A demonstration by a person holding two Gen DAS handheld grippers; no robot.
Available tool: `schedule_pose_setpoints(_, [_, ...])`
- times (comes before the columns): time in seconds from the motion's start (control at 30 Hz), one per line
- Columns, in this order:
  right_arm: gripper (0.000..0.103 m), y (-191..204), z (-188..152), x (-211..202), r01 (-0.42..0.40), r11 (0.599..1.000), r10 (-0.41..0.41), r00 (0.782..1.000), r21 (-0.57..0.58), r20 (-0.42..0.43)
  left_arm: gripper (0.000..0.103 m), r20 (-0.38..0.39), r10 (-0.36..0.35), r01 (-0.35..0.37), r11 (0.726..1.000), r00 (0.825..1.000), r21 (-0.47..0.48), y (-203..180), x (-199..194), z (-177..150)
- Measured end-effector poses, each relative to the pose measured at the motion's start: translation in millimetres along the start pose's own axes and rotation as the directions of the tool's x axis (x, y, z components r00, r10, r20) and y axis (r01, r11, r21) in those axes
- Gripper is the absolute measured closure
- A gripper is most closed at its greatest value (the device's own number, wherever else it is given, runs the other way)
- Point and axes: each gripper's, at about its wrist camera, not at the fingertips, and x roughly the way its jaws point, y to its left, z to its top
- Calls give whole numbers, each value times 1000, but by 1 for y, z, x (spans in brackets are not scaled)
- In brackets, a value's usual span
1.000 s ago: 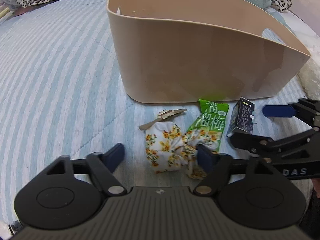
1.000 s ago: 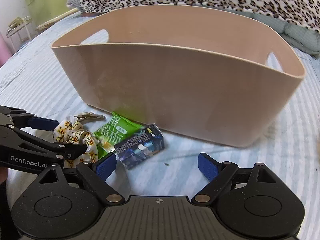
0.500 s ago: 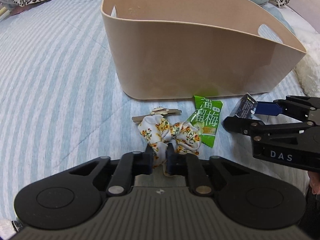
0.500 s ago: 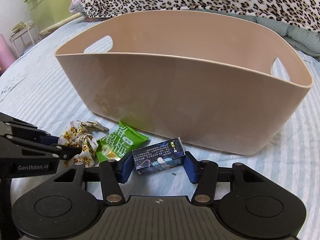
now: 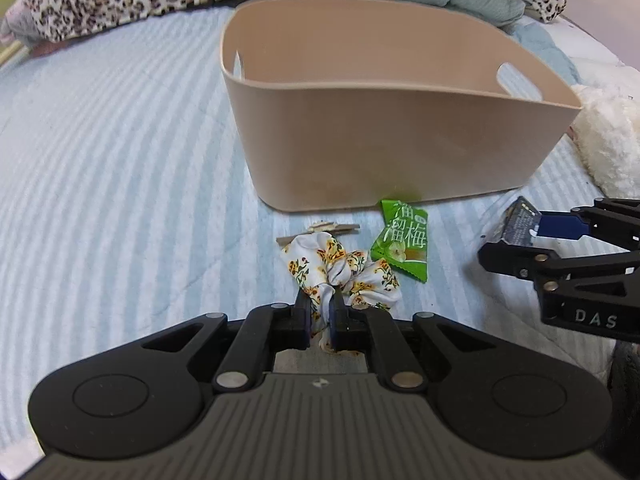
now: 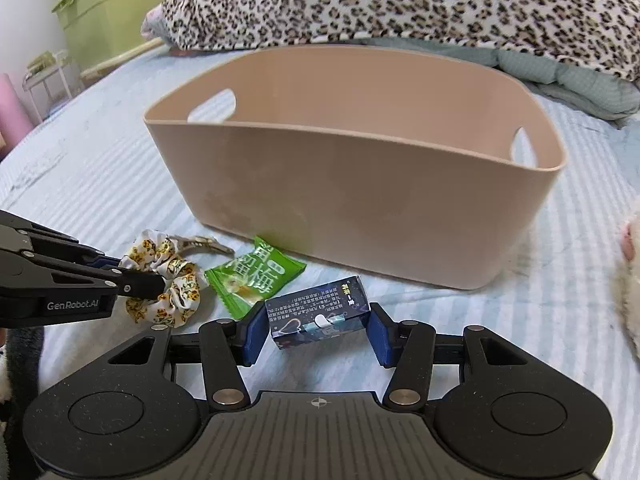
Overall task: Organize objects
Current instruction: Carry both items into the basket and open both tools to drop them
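Left tongs [image 5: 320, 312] pinched tight on the near edge of the floral scrunchie [image 5: 340, 270], jaws almost touching with cloth between them. Scrunchie otherwise lies on the striped bed cover [image 5: 120, 184]. Right tongs [image 6: 318, 332] narrowed around the small dark box [image 6: 320, 312]; blue pads [image 6: 256, 334] sit against both ends of it, so it appears gripped. Whether the box rests on the bed or is lifted cannot be told.

Green snack packet [image 6: 256, 278] flat on the cover between scrunchie and box, its far end just beside the bin wall. Hair clip [image 5: 320, 232] on the cover, touching the scrunchie's far side.

Beige bin [image 6: 360, 200] stands upright just beyond all four items, with cut-out handles at both ends. Leopard-print blanket [image 6: 400, 4] bunched at the far side of the bed.
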Motion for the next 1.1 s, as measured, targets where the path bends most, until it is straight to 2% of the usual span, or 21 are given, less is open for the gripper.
schedule_pose_setpoints(0.4, [54,-2,6,-64,35,998,-38,996,43,82,94,125,28,-30,999,992,15,5,-58,6])
schedule_pose_setpoints(0.73, [54,-12,35,-108,49,997,-62,976,67,209,94,257,46,-52,999,965,17,9,-104,35])
schedule_pose_setpoints(0.93, [54,-21,64,-116,66,995,-85,959,78,271,94,319,60,-72,997,946,25,3,-107,69])
schedule_pose_setpoints(1.1, [54,-32,87,-108,87,992,-111,949,96,296,94,339,82,-102,994,937,39,-4,-87,100])
